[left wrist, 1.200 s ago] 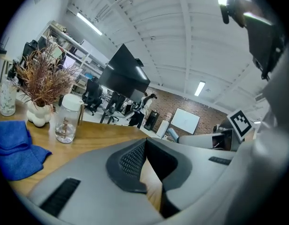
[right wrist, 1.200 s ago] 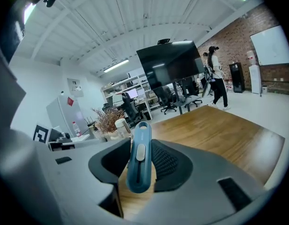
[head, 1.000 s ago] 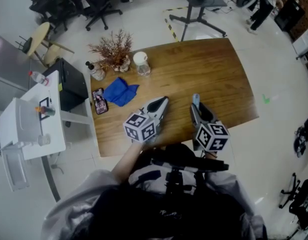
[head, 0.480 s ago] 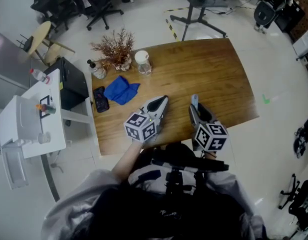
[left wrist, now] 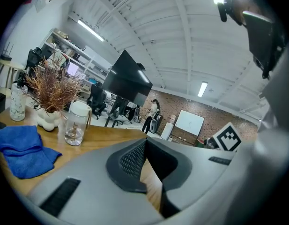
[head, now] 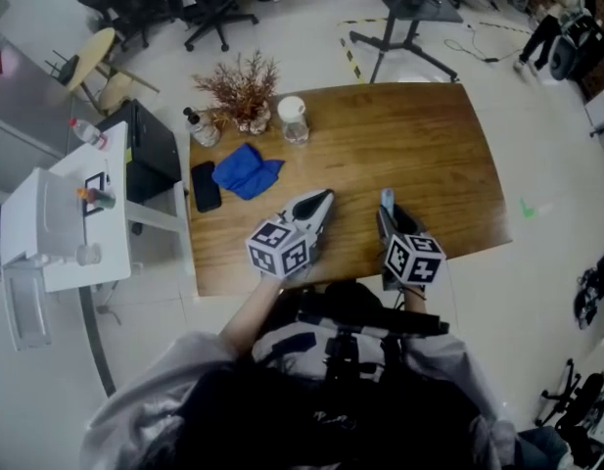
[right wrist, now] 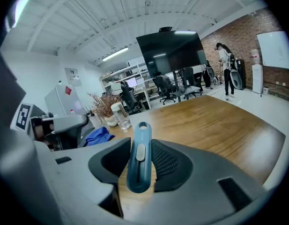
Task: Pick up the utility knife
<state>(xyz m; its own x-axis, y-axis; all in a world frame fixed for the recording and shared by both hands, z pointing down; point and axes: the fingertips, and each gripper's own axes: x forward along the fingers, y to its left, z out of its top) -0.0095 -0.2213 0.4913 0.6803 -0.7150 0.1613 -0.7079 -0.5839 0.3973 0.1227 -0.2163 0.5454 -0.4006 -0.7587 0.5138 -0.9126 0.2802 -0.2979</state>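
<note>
My right gripper pinching the blue utility knife between its pads, held over the wooden table near edge, left gripper pressed together, empty, over the same edge

Wooden table, pale floor, office chairs, brick wall

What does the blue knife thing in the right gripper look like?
The blue plastic utility knife is long and slim with rounded ends, a pale grey slider on top and a hole near its far tip. No blade shows. The right gripper clamps it between its dark pads, pointing forward over the wooden table.
</note>
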